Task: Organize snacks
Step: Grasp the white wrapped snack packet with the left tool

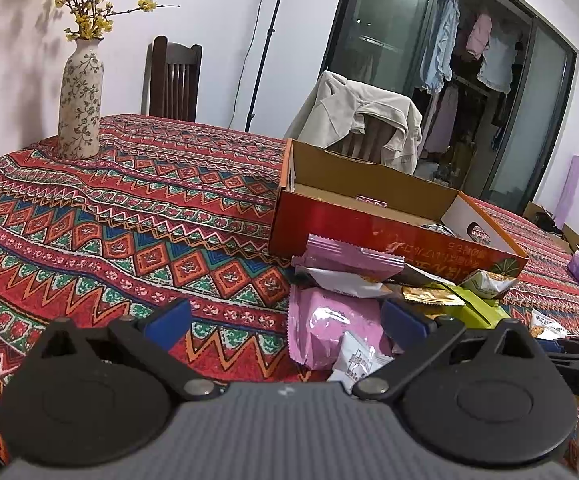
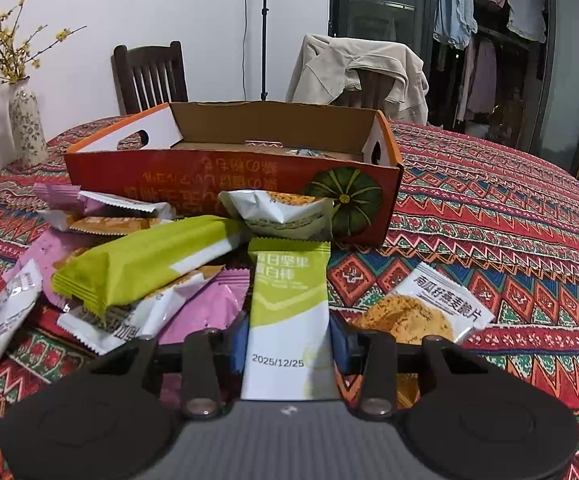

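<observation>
An open red cardboard box (image 2: 193, 178) with a pumpkin picture stands on the patterned tablecloth; it also shows in the left wrist view (image 1: 369, 228). A pile of snack packets lies in front of it: a long green bar (image 2: 145, 258), pink packets (image 1: 329, 328), white packets (image 2: 285, 210). My right gripper (image 2: 289, 344) is shut on a green and white nut bar (image 2: 285, 312), held pointing at the box. My left gripper (image 1: 285, 320) is open and empty, low over the left edge of the pile.
A flowered vase (image 1: 79, 100) with yellow blossoms stands at the back left of the table. Two chairs (image 2: 149, 76) stand behind the table, one with a beige jacket (image 2: 361, 68) over it. A white and orange crisp packet (image 2: 429, 308) lies to the right.
</observation>
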Motion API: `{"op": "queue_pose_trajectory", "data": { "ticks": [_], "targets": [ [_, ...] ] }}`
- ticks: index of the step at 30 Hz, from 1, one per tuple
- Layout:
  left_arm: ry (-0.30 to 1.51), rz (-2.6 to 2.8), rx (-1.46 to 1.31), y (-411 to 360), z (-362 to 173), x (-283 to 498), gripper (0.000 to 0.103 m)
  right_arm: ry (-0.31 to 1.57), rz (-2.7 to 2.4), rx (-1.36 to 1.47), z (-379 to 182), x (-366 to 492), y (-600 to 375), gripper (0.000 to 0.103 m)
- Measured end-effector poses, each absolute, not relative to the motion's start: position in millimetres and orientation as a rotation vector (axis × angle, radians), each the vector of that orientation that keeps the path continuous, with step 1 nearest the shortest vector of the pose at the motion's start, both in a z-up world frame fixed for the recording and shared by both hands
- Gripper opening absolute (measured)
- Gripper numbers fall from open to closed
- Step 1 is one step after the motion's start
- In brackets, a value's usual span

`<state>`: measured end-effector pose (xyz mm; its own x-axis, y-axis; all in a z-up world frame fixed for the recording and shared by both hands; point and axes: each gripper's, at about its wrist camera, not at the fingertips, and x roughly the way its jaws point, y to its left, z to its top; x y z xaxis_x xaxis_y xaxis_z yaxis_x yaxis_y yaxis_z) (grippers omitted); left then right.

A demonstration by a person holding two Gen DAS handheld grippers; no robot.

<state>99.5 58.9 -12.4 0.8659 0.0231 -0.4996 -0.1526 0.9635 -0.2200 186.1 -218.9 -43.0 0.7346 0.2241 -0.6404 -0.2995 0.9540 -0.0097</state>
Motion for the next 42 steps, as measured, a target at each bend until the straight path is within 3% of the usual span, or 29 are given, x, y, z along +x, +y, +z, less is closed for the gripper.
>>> {"op": "queue_pose_trajectory", "data": {
  "ticks": [20, 42],
  "targets": [
    [0.584, 0.096, -0.227, 51.6, -14.1, 103.3, 0.103, 0.521, 0.284, 0.03, -17.8, 141.9, -255.1, 0.035],
    [0.721, 0.005, -0.078, 2.3, -45.7, 115.7, 0.103, 0.504, 0.379, 0.07, -21.5, 126.2, -259.5, 0.035]
  ]
}}
